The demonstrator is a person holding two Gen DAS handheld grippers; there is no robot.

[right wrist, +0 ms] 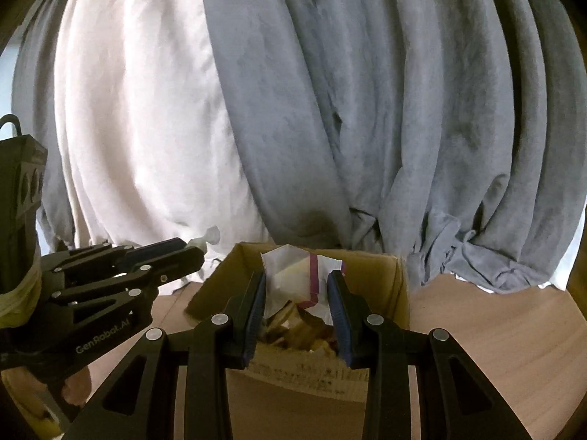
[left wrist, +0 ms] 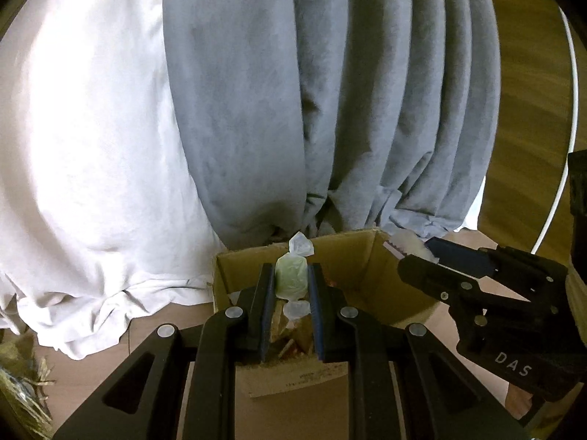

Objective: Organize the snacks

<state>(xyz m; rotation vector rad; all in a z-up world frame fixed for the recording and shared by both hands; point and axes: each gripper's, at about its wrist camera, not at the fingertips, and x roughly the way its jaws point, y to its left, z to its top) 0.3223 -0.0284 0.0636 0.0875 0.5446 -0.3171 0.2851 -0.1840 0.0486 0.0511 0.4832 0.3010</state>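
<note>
**Two snacks held above the open carton**

A small pale-green sweet in a clear twisted wrapper (left wrist: pixel 291 275) is seen clamped between the blue pads of the left gripper (left wrist: pixel 291 286), whose jaws stand narrow and pressed against its sides. One twisted wrapper end projects above the pads, the other below. The sweet is held over the open brown cardboard carton (left wrist: pixel 370 267), which stands on a wooden surface (right wrist: pixel 495 330) in front of hanging grey and white curtains (right wrist: pixel 330 110).

A flat white packet with a dark red stripe (right wrist: pixel 299 278) is held in the right gripper (right wrist: pixel 297 289), jaws partly closed and touching the packet's crumpled edges. It sits above the carton's interior, where further wrapped snacks (right wrist: pixel 293 330) lie loosely heaped; their kinds cannot be told.

Judgement: the step in hand appears to be lifting both items clear of the carton for sorting. No sorting destination is visible in either view.

Notes for doing it well:
- Both items should be raised clear of the carton rim before any sideways travel, so that the flaps are not caught.
- The grip on the sweet should be kept as it is; the slick wrapper may slip if eased.
- The packet is thin and crumpled, so a slow carry is advised, lest it pivot between the pads.
- The grippers are near each other and should be drawn apart.
</note>
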